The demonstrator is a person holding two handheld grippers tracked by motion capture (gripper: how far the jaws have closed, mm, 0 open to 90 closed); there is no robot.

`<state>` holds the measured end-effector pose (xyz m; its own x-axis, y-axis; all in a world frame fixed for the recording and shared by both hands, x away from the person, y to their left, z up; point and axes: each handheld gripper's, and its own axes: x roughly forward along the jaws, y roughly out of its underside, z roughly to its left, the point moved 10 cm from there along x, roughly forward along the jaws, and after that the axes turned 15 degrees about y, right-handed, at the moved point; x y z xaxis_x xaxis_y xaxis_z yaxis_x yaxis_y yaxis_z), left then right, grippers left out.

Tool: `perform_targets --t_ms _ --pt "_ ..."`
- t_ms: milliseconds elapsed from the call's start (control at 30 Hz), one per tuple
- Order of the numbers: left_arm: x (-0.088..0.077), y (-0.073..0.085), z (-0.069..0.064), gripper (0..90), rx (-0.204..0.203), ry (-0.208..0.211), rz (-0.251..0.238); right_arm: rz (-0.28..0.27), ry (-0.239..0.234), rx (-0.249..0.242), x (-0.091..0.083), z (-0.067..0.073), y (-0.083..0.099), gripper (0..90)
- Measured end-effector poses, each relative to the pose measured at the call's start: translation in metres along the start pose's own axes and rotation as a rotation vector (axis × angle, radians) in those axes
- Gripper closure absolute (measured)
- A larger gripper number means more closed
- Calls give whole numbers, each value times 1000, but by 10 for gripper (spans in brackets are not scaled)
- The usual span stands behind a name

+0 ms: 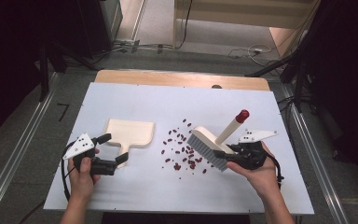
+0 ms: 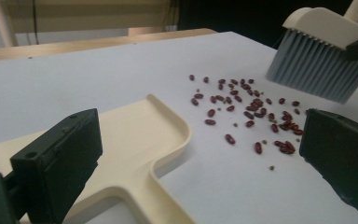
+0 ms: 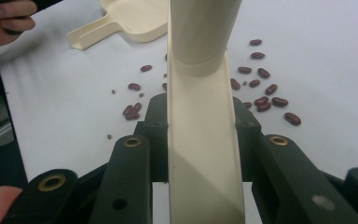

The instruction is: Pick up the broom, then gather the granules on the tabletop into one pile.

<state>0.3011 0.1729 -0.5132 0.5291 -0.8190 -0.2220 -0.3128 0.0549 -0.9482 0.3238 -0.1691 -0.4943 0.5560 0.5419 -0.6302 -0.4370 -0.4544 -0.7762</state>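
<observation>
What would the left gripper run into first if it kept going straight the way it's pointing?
Most likely the cream dustpan: the open left gripper already has its jaws on either side of the dustpan's handle. Farther along lie the red beans, though depth is hard to judge.

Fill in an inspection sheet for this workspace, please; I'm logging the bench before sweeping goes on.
Surface: white tabletop, wooden edge at the far side.
Job's things: cream dustpan lying flat; brush tilted, bristles down; red beans scattered between them.
Clutter: nothing seen.
Grippers: left tool open, jaws either side of the dustpan's handle; right tool shut on the brush.
Cables: a black cable trails from the left tool; more cables lie on the floor beyond.
Surroundings: grey floor, metal rails, dark stands.
</observation>
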Motion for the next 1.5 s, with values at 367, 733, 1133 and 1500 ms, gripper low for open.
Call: perform_targets --t_ms 367,733,1133,1500 --pt "-14 17 22 0 -10 -67 -11 -8 39 10 -3 -5 -1 650" --pt "-15 24 28 0 -46 -64 -44 2 -18 -34 3 25 -6 651" --pt "-10 26 25 0 -27 -54 -30 65 -148 -132 32 93 0 650" --pt "-9 26 26 0 -28 -57 -30 127 -222 -83 51 104 7 650"
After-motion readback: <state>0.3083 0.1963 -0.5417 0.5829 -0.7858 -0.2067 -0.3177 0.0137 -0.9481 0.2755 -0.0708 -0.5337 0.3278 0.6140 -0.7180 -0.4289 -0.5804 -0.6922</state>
